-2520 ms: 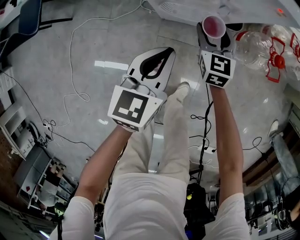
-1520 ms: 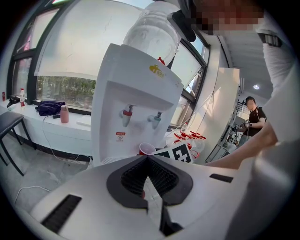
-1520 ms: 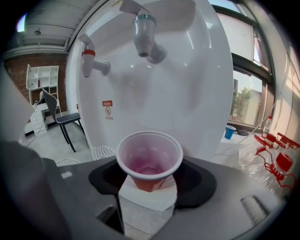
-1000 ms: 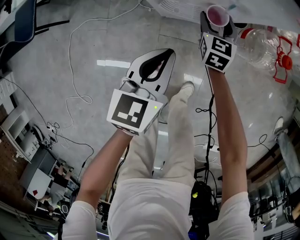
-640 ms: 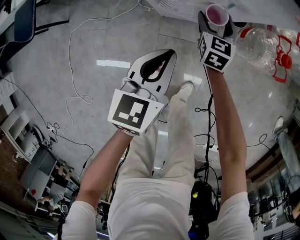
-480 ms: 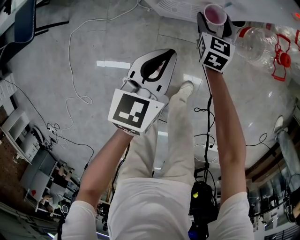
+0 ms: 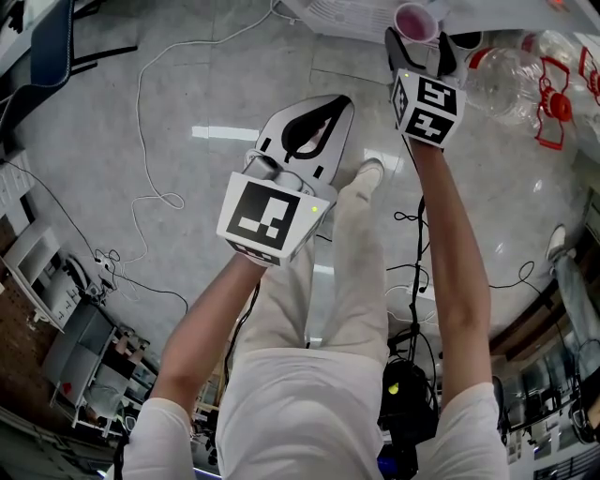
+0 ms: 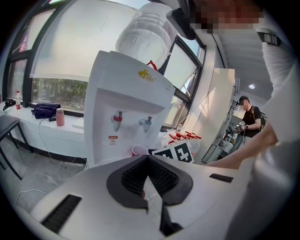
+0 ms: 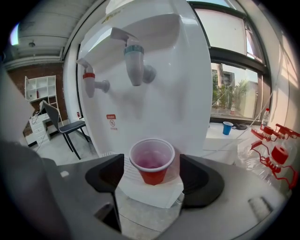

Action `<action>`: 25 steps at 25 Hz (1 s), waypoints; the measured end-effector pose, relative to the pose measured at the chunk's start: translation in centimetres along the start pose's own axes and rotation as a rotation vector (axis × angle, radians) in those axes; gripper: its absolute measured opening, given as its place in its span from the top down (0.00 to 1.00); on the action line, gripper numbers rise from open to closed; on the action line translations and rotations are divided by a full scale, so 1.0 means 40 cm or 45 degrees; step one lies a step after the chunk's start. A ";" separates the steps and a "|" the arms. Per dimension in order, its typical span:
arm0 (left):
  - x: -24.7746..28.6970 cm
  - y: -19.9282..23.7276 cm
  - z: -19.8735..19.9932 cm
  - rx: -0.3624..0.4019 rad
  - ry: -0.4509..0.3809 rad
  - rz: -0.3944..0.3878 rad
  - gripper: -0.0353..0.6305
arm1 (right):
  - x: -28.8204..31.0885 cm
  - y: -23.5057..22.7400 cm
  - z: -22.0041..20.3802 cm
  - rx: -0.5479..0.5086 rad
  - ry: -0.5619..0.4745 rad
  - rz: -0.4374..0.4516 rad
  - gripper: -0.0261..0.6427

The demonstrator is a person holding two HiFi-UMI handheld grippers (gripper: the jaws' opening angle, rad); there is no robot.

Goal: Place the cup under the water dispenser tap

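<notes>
2 arms reach forward; left gripper (image 8: pixel 147 157) closed, right gripper (image 9: pixel 151 165) just opened, jaws apparently clear of the cup (image 7: pixel 413 21) between.

Head view overhead, others facing shared dispenser (image 8: pixel 108 93)

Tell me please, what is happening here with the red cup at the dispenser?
A person holds a gripper in each hand in front of a white water dispenser. The red cup stands on the drip tray, roughly below the blue tap. The right gripper has just been opening its jaws; the cup is between them, but the pads do not press on it. The left gripper is shut and empty.
</notes>
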State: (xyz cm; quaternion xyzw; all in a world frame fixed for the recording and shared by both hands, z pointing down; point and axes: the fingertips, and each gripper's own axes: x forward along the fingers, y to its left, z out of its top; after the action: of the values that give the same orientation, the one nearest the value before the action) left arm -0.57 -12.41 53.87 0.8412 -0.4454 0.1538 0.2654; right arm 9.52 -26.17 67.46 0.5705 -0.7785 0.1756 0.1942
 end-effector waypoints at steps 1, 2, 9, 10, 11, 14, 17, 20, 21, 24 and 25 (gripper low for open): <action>-0.003 -0.005 0.001 0.001 0.001 -0.005 0.94 | -0.007 0.001 0.006 0.004 -0.004 0.003 0.41; -0.007 -0.009 0.001 0.004 0.001 -0.006 0.94 | -0.014 0.004 0.010 0.006 -0.007 0.006 0.41; -0.036 -0.051 0.021 0.005 -0.021 -0.022 0.94 | -0.090 0.034 0.042 -0.008 -0.025 0.040 0.41; -0.038 -0.053 0.023 0.006 -0.023 -0.025 0.94 | -0.099 0.041 0.050 -0.021 -0.029 0.046 0.42; -0.042 -0.055 0.024 0.007 -0.024 -0.026 0.94 | -0.108 0.049 0.058 -0.035 -0.034 0.054 0.43; -0.054 -0.064 0.029 0.012 -0.028 -0.026 0.94 | -0.141 0.068 0.077 -0.072 -0.050 0.072 0.51; -0.066 -0.067 0.042 0.021 -0.038 -0.024 0.94 | -0.172 0.075 0.101 -0.096 -0.074 0.080 0.59; -0.088 -0.066 0.056 0.024 -0.035 -0.011 0.94 | -0.208 0.082 0.123 -0.118 -0.097 0.079 0.66; -0.096 -0.067 0.061 0.026 -0.036 -0.009 0.94 | -0.220 0.085 0.130 -0.120 -0.101 0.079 0.68; -0.118 -0.066 0.077 0.030 -0.049 -0.003 0.94 | -0.254 0.093 0.158 -0.121 -0.123 0.080 0.77; -0.126 -0.067 0.081 0.031 -0.051 -0.002 0.94 | -0.266 0.094 0.166 -0.124 -0.126 0.080 0.80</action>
State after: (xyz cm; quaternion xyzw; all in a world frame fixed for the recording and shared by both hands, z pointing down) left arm -1.09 -9.69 47.90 0.8476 -0.4480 0.1423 0.2463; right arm 8.18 -19.64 56.18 0.5436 -0.8123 0.1150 0.1773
